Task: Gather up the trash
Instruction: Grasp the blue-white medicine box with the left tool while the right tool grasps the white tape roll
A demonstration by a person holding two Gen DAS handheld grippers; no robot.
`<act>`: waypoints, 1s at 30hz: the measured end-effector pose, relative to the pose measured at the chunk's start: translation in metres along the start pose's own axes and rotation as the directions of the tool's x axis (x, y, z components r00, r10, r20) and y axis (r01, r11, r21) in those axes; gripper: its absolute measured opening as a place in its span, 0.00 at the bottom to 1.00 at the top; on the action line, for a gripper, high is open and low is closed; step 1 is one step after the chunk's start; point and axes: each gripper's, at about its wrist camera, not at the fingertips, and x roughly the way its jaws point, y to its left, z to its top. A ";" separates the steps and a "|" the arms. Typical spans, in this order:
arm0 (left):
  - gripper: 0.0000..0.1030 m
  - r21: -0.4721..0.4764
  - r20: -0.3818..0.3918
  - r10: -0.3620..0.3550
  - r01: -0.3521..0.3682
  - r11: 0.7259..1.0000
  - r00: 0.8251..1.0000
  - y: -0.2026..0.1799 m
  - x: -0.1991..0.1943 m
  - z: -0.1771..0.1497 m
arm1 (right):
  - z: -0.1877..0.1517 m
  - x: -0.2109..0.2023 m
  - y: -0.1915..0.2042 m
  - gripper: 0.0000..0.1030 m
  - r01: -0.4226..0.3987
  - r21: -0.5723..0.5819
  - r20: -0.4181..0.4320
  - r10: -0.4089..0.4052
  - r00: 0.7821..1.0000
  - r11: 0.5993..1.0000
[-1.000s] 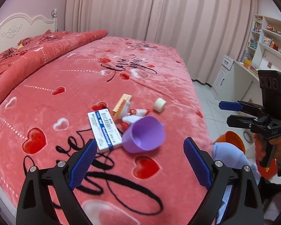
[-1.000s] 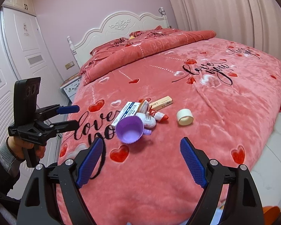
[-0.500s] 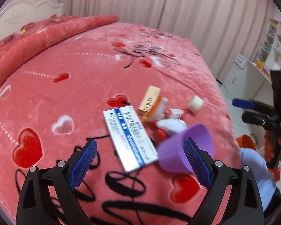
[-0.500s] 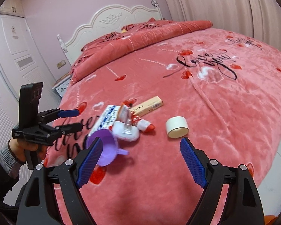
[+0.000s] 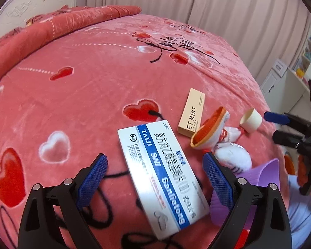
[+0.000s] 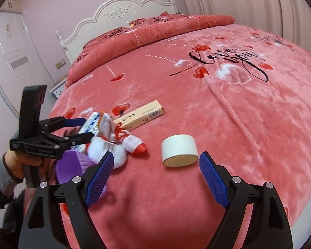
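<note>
Blue ribbed pads line both sets of jaws, and both sets stand spread with nothing pinched. The left gripper (image 5: 155, 178) hangs over the pill box (image 5: 161, 178), which lies flat on the bed (image 5: 89, 95) near its foot edge, slantwise between the pads but untouched. That box looks like thin card: light, fairly stiff across its narrow width, easy to crush on its broad face. I would take it across the two long edges, near the middle, so it does not swing.

The right gripper (image 6: 156, 176) sits just short of the tape core (image 6: 179, 150), a pale cardboard ring lying on its side. It seems light and rigid, but round, so it may roll on the plush cover; pads on its two flat rims, or squarely across the wall, should hold it.

Beyond lie a small plush toy (image 6: 107, 151) in white and red, soft and easy to squeeze anywhere, a purple cup (image 5: 263, 176) lying partly under the left gripper's right pad, probably flexible at the rim, and a tan mint box (image 5: 191, 112), slim and stiff. All cluster towards the foot of the bed, touching or just beside one another.
</note>
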 end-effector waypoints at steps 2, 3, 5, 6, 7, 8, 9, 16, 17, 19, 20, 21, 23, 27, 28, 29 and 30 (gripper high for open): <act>0.89 -0.017 -0.001 -0.007 0.007 1.000 1.000 0.004 0.002 0.000 | 0.000 0.008 -0.004 0.81 0.009 0.000 -0.003 -0.009 1.000 1.000; 0.89 -0.016 -0.002 -0.006 0.006 1.000 1.000 0.005 0.002 0.000 | 0.000 0.011 -0.006 0.80 0.009 0.003 -0.005 -0.009 1.000 1.000; 0.89 0.000 0.005 0.027 -0.027 1.000 1.000 0.007 0.000 0.000 | 0.001 0.018 -0.009 0.77 0.005 0.007 -0.011 -0.005 1.000 1.000; 0.89 0.005 0.003 0.040 -0.040 0.999 0.999 0.010 -0.001 -0.001 | 0.001 0.021 -0.010 0.77 0.001 0.005 -0.015 -0.001 1.000 1.000; 0.89 -0.001 -0.008 0.034 -0.034 0.999 0.999 0.012 0.001 -0.001 | 0.001 0.024 -0.011 0.76 -0.001 0.004 -0.020 0.001 1.000 1.000; 0.89 -0.013 -0.017 0.027 -0.027 1.000 1.000 0.014 0.003 0.000 | 0.000 0.027 -0.011 0.76 -0.002 0.003 -0.025 0.002 1.000 1.000; 0.89 -0.026 -0.026 0.013 -0.014 1.000 1.000 0.014 0.004 0.000 | 0.000 0.030 -0.012 0.75 -0.003 0.001 -0.032 0.003 0.999 1.000; 0.89 -0.004 -0.051 -0.120 0.119 0.993 0.992 -0.007 0.014 0.005 | -0.003 0.038 -0.013 0.64 -0.015 -0.005 -0.053 0.015 0.999 1.000; 0.79 -0.014 -0.056 -0.128 0.127 0.992 0.990 -0.005 0.014 0.005 | -0.003 0.038 -0.014 0.64 -0.018 -0.002 -0.053 0.018 0.998 1.000; 0.59 -0.042 -0.068 -0.150 0.147 0.988 0.986 0.001 0.013 0.005 | -0.003 0.037 -0.015 0.61 -0.020 -0.001 -0.053 0.020 0.998 1.000; 0.59 -0.045 -0.078 -0.160 0.156 0.987 0.984 0.002 0.013 0.005 | -0.003 0.037 -0.016 0.60 -0.019 -0.002 -0.053 0.019 0.998 1.000; 0.59 -0.038 -0.089 -0.164 0.161 0.986 0.982 0.002 0.013 0.003 | -0.004 0.038 -0.016 0.60 -0.018 -0.003 -0.054 0.018 0.998 1.000; 0.59 -0.033 -0.103 -0.164 0.161 0.986 0.981 0.001 0.013 0.002 | -0.004 0.039 -0.016 0.56 -0.015 -0.003 -0.056 0.015 0.998 1.000; 0.59 -0.018 -0.125 -0.161 0.160 0.987 0.979 0.000 0.012 0.002 | -0.005 0.039 -0.018 0.47 -0.009 -0.003 -0.060 0.009 0.998 1.000; 0.59 -0.009 -0.131 -0.160 0.161 0.987 0.978 0.000 0.010 0.001 | -0.004 0.038 -0.019 0.43 -0.008 -0.003 -0.061 0.008 0.998 1.000; 0.59 -0.003 -0.136 -0.161 0.162 0.987 0.978 0.000 0.010 0.000 | -0.005 0.039 -0.020 0.40 -0.003 -0.005 -0.063 0.003 0.998 1.000; 0.59 0.003 -0.143 -0.162 0.164 0.986 0.976 0.001 0.008 -0.001 | -0.005 0.039 -0.021 0.40 -0.002 -0.008 -0.067 0.002 0.998 1.000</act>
